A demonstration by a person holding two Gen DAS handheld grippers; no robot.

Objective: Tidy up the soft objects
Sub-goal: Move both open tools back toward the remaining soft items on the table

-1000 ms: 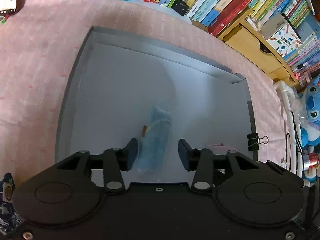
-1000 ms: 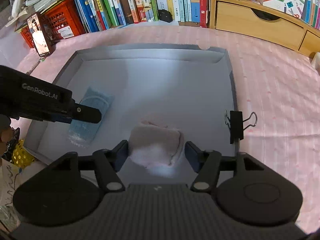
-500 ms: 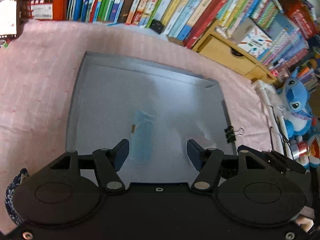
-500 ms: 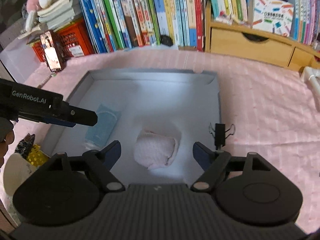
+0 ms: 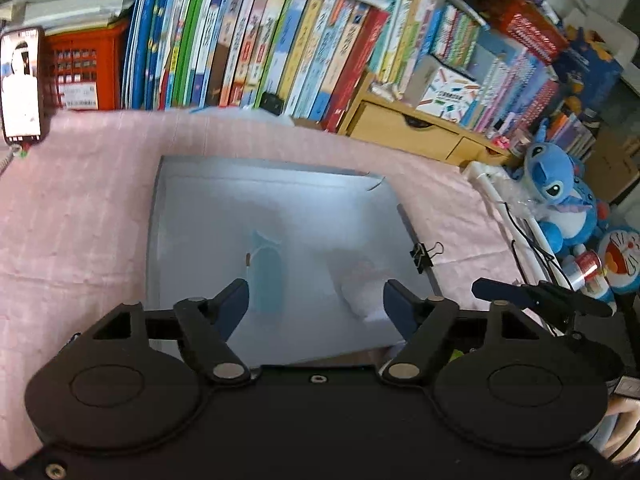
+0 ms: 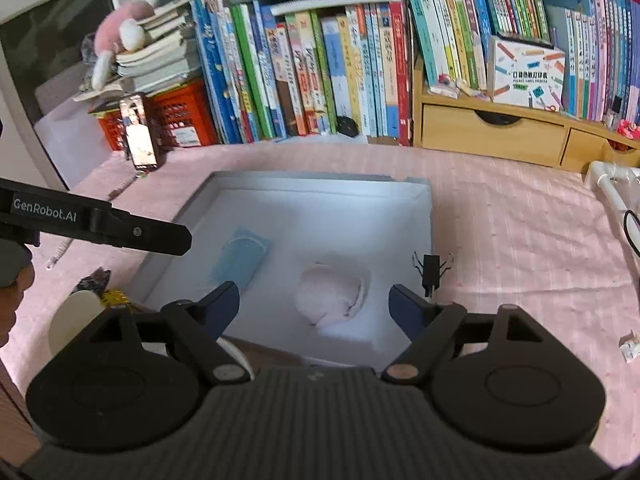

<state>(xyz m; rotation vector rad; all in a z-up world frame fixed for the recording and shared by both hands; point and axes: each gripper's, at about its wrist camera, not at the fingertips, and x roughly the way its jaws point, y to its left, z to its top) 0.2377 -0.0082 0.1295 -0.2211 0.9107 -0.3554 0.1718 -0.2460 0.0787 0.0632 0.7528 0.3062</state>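
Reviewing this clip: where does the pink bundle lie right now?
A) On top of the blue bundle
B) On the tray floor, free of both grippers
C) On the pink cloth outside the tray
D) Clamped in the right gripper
B: the pink bundle rests on the floor of the tray, beside the blue bundle, with the right gripper open above it.

"GenRobot.AI" in pale letters on the black arm of the left gripper point(image 6: 96, 226), off to the left of the right gripper. "POCKET LABEL PRINTER" in tiny blue letters on a white box point(image 6: 526, 76) on the wooden shelf, far ahead and to the right. Book spines too blurry to read.
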